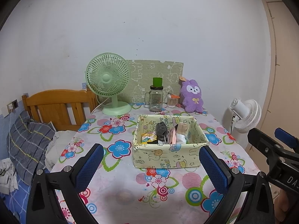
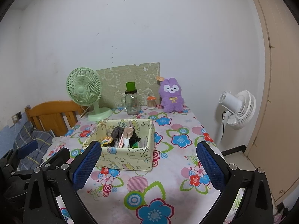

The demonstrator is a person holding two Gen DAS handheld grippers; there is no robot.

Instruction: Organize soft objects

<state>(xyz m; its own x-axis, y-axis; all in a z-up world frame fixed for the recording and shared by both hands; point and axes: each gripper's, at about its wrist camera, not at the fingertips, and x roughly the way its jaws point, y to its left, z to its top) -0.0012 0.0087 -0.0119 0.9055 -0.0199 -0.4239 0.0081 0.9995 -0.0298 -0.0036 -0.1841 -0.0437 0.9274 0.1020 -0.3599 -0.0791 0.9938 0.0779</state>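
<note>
A pale yellow fabric box with cartoon prints stands mid-table, holding several soft items, among them a grey cloth and pink packets. At the back of the table, against the wall, a purple plush bunny sits upright. My left gripper is open and empty, its blue pads framing the box from the near side. My right gripper is also open and empty, with the box just behind its left finger. The right gripper also shows at the edge of the left wrist view.
A green desk fan, a glass jar with a green cup and a small toothpick jar line the back. A white floor fan stands right of the table; a bed with a wooden headboard lies left.
</note>
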